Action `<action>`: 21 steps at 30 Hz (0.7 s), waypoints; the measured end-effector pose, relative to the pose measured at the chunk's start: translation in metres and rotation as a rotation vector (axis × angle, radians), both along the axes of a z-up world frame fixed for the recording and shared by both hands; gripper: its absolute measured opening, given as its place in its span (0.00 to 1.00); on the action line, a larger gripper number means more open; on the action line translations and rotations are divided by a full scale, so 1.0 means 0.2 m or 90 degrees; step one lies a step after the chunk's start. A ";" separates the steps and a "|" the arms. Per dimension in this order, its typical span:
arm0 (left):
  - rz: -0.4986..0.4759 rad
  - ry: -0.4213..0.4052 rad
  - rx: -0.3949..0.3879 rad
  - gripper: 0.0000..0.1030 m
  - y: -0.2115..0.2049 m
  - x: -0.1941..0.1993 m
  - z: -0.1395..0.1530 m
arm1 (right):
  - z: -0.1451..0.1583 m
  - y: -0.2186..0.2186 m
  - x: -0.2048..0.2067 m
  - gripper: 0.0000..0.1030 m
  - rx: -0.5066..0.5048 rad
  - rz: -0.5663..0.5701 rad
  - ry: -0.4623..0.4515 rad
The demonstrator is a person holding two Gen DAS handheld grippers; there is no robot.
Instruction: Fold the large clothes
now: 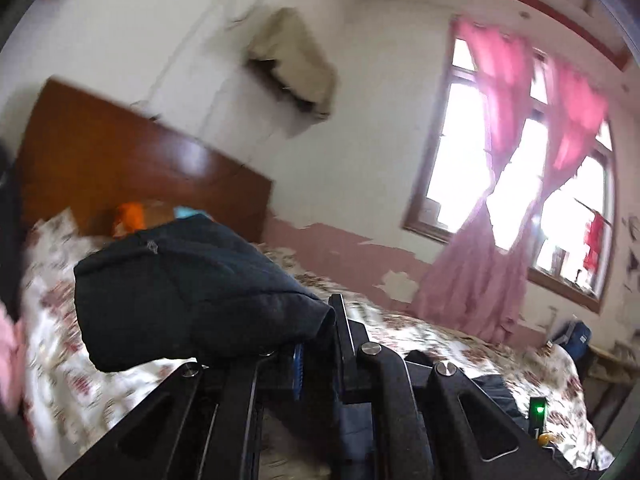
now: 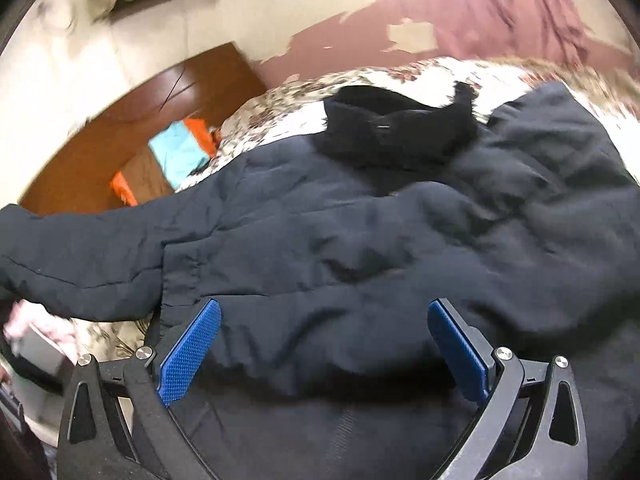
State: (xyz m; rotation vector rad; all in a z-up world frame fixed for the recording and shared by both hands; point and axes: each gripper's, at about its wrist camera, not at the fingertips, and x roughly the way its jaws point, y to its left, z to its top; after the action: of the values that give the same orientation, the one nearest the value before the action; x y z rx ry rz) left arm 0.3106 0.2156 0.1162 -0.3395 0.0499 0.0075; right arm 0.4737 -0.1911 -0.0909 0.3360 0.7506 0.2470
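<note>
My left gripper (image 1: 320,332) clenched on puffy quilted navy jacket (image 2: 360,240) sleeve; right gripper (image 2: 324,352) released, ribbed blue pads (image 2: 190,354) wide above floral bed (image 1: 440,344).

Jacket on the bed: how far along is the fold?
Early. Done: the dark jacket lies spread on the floral bedspread, collar away from the camera. In hand: the left gripper is shut on a sleeve, lifted off the bed. The right gripper hovers open over the hem. Left: bringing the sleeves in and folding the body.

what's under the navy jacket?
Floral bedspread shows around the navy jacket, which lies on it; pink fabric peeks below the sleeve. Anything directly beneath the jacket is covered.
</note>
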 end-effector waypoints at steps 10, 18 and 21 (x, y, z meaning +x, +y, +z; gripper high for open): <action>-0.240 -0.013 0.056 0.11 -0.80 0.20 0.22 | -0.02 -0.58 -0.22 0.99 0.057 -0.137 -0.040; -0.396 0.102 0.075 0.11 -1.29 0.39 -0.04 | -0.04 -0.84 -0.36 0.99 0.048 -0.182 -0.067; -0.438 0.184 0.067 0.11 -1.41 0.46 -0.22 | -0.09 -0.92 -0.37 0.99 0.104 -0.162 -0.068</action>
State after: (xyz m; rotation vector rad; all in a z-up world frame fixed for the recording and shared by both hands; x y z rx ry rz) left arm 0.4025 -0.0657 0.0719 -0.2007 0.4498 -0.6213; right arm 0.3990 -0.3745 -0.1088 0.5648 0.5772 0.0842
